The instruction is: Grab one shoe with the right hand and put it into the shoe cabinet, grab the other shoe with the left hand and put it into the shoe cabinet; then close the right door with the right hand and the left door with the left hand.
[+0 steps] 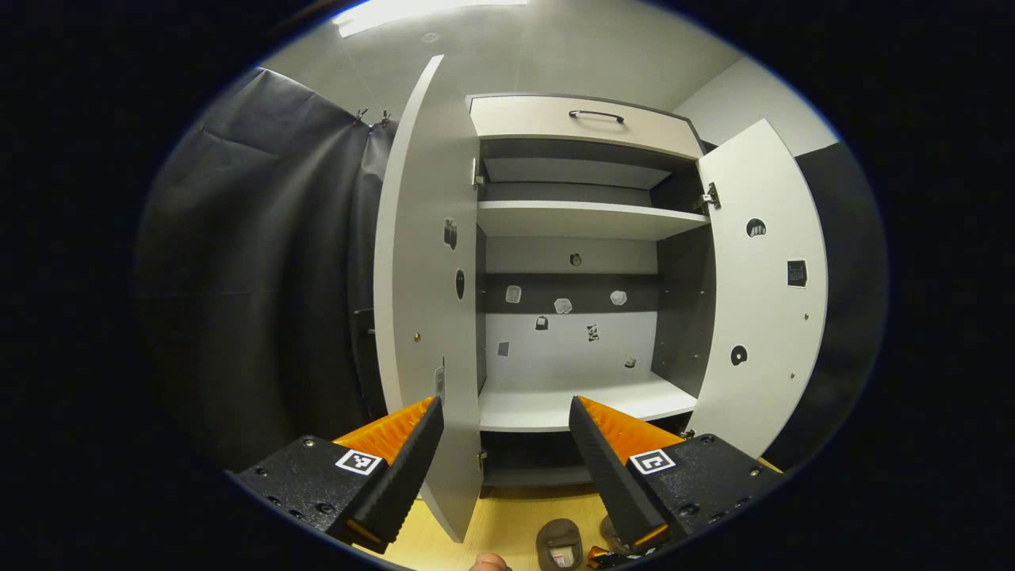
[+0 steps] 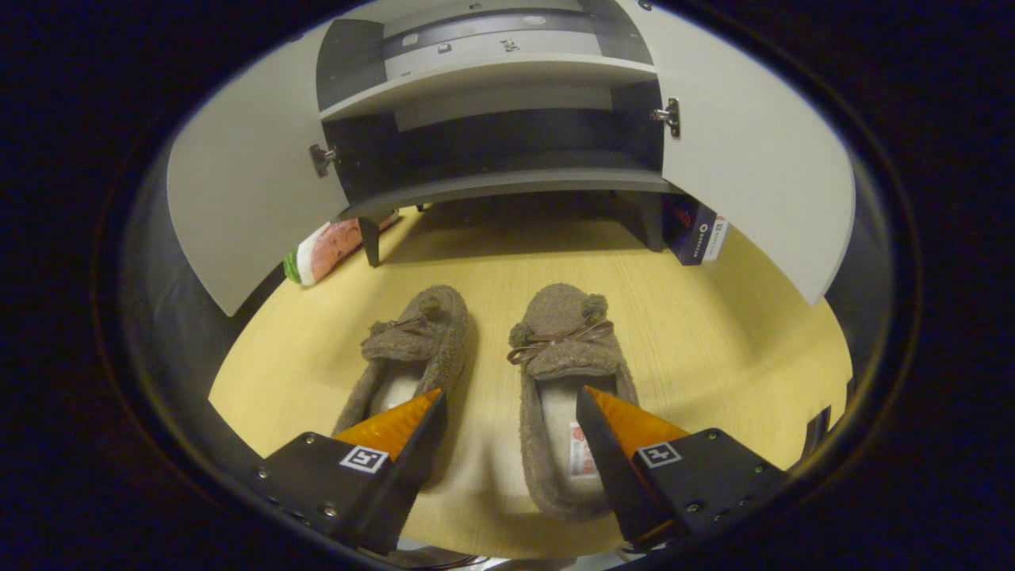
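Observation:
Two brown fuzzy slippers lie side by side on the yellow floor, toes toward the cabinet: the left slipper (image 2: 416, 349) and the right slipper (image 2: 564, 373). My right gripper (image 2: 509, 400) hovers open above them, its right finger (image 2: 614, 432) over the right slipper's opening and its left finger over the left slipper's heel. My left gripper (image 1: 504, 412) is open and held higher, facing the open shoe cabinet (image 1: 579, 218). The left door (image 1: 424, 277) and right door (image 1: 761, 293) both stand wide open. The slippers' toes (image 1: 560, 543) peek in at the bottom of the left gripper view.
The cabinet's lower shelf (image 1: 571, 404) is bare, with small stickers on its back wall. A drawer with a handle (image 1: 595, 116) tops the cabinet. A pink-green box (image 2: 329, 250) and a dark box (image 2: 698, 230) rest on the floor by the cabinet legs.

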